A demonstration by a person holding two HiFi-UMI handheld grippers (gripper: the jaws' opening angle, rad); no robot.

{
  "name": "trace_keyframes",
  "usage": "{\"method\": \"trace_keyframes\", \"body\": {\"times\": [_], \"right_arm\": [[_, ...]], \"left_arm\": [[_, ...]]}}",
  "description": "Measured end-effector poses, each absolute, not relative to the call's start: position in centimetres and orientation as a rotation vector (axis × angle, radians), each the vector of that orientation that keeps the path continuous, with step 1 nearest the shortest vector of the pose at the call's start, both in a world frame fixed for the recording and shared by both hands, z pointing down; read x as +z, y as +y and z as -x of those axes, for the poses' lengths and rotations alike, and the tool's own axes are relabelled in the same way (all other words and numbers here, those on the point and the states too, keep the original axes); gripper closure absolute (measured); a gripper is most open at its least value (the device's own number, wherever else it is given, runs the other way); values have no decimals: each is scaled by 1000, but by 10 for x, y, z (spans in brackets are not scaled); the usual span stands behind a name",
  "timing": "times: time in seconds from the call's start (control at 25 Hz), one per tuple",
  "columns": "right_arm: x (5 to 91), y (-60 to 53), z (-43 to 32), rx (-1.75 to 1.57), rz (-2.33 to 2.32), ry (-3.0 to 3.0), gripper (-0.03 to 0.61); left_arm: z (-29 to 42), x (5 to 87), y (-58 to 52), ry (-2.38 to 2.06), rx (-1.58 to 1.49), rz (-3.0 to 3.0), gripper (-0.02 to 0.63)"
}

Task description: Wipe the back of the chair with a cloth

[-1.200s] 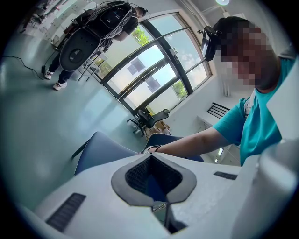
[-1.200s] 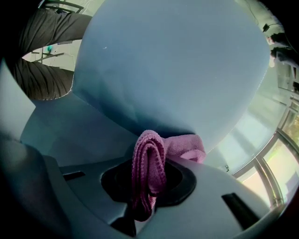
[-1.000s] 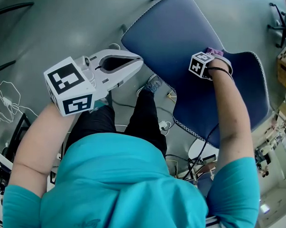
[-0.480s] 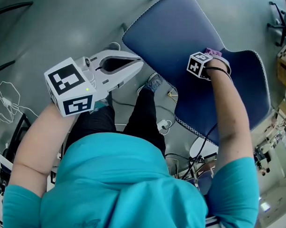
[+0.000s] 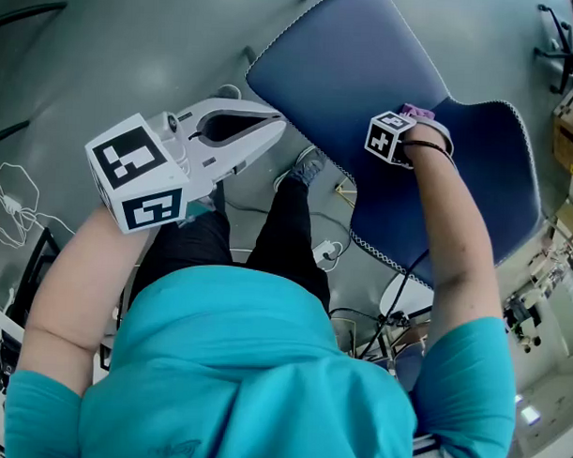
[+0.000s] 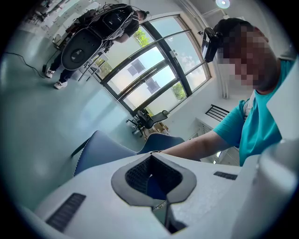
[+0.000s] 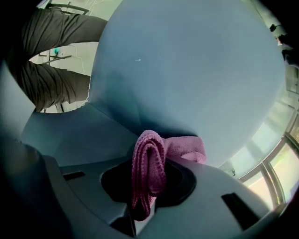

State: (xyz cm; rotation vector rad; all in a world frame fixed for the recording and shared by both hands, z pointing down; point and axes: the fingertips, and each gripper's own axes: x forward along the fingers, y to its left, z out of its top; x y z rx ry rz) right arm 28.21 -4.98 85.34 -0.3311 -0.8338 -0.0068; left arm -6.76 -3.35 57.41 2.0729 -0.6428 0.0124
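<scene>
A blue chair [image 5: 367, 76] stands in front of me, its backrest [image 7: 187, 70] filling the right gripper view. My right gripper [image 5: 417, 120] is shut on a folded pink cloth [image 7: 149, 170] and presses it against the chair where backrest meets seat. A bit of the pink cloth [image 5: 420, 112] peeks past the marker cube in the head view. My left gripper [image 5: 271, 129] is held to the left of the chair, its tips near the backrest's edge, jaws together and empty. The chair [image 6: 117, 149] shows beyond its jaws in the left gripper view.
My legs [image 5: 258, 241] and a shoe [image 5: 307, 166] are below the chair's left edge. Cables [image 5: 10, 204] lie on the grey floor at left. Another office chair [image 6: 149, 119] stands by the windows. Shelving and clutter [image 5: 571, 130] sit at the right edge.
My right gripper with the cloth has slid slightly left and up along the chair. The left gripper has hardly moved.
</scene>
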Motion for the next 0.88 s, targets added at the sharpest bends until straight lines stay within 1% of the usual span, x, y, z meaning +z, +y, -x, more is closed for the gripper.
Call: {"method": "trace_keyframes", "body": {"times": [0.52,0.88], "right_arm": [[854,-25,-277,-12,377,-830,518],[853,15,-263,4,467,-840,518]], "left_arm": [[68,572,-35,-641,7,-2074,620],[69,569,-39,-650,-10,-2073,620]]}}
